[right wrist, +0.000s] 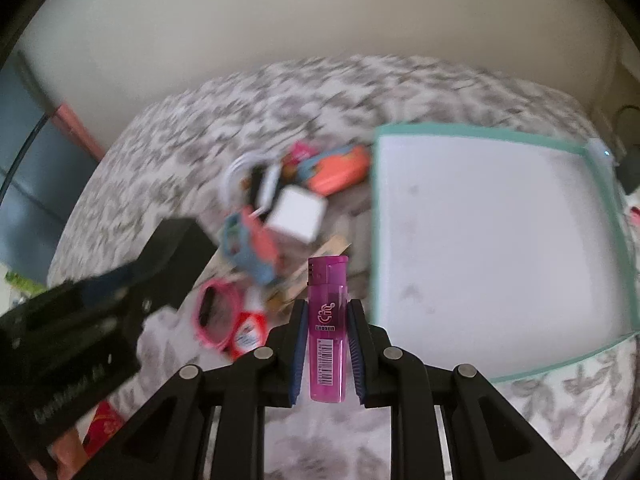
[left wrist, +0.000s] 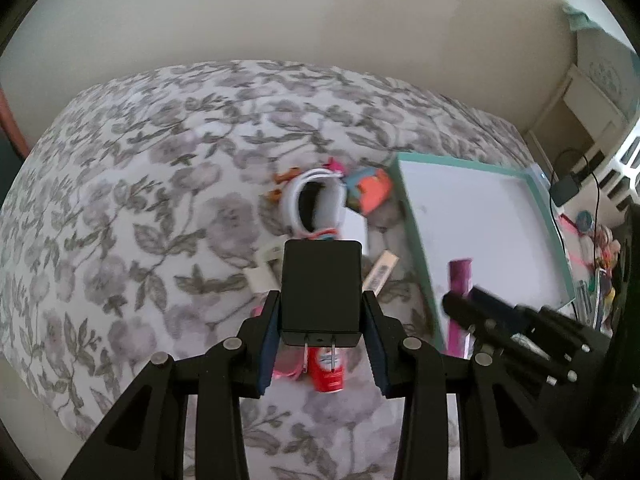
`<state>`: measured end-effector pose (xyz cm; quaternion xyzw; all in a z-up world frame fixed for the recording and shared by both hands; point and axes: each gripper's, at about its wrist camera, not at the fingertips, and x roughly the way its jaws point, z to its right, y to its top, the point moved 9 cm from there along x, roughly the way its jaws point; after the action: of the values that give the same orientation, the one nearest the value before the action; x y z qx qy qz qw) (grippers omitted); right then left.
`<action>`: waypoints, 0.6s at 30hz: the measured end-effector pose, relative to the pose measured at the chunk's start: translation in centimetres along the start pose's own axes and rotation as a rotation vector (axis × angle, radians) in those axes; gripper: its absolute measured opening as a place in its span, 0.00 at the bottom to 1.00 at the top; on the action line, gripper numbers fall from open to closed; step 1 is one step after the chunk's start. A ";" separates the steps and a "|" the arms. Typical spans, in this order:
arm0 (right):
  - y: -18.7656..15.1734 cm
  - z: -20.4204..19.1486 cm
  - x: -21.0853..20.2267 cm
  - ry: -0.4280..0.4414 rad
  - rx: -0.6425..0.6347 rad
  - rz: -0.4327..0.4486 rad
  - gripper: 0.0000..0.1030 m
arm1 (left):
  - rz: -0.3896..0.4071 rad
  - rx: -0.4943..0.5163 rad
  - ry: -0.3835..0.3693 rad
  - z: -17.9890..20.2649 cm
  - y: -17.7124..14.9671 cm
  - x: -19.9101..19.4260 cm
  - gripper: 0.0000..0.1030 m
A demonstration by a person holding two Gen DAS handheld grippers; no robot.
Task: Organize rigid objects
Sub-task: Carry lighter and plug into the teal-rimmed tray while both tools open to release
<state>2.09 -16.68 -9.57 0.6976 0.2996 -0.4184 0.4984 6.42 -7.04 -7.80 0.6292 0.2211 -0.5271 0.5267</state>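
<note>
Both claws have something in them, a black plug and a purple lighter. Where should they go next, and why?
Probably across to the teal-rimmed tray to set them down. The left claw grips the black plug, the right claw grips the purple lighter, both clear of the pile on the bed. The tray lies just right of it, with bare floor showing.

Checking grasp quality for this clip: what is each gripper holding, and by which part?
Left gripper clamps the black charger by its sides, near the prong end. Right gripper clamps the purple lighter by its sides.
</note>
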 end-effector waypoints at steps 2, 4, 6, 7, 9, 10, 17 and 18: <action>0.5 1.9 -0.3 -0.056 0.020 0.020 0.21 | -0.008 0.027 -0.006 1.3 0.5 0.2 0.39; 1.0 3.6 -0.5 -0.102 0.046 0.033 0.20 | -0.013 0.053 -0.017 3.0 1.3 0.6 0.39; 1.2 5.3 -0.7 -0.128 0.086 0.039 0.21 | -0.014 0.067 -0.026 4.5 2.0 1.0 0.39; 1.4 6.3 -0.8 -0.143 0.106 0.044 0.21 | -0.013 0.076 -0.039 5.6 2.4 1.2 0.39; 1.6 7.7 -1.1 -0.171 0.125 0.053 0.21 | -0.012 0.093 -0.062 7.2 2.8 1.7 0.39; 1.7 8.5 -1.2 -0.184 0.137 0.058 0.21 | -0.017 0.102 -0.068 8.0 2.9 2.1 0.39; 1.9 14.0 -1.0 -0.277 0.260 0.080 0.21 | -0.055 0.139 -0.073 11.3 3.4 5.2 0.39; 1.9 14.8 -1.1 -0.297 0.271 0.086 0.21 | -0.057 0.139 -0.073 11.5 3.6 5.6 0.39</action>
<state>-1.05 -31.26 -10.00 0.7010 0.1337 -0.5318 0.4560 6.40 -20.19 -10.03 0.6379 0.1822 -0.5786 0.4744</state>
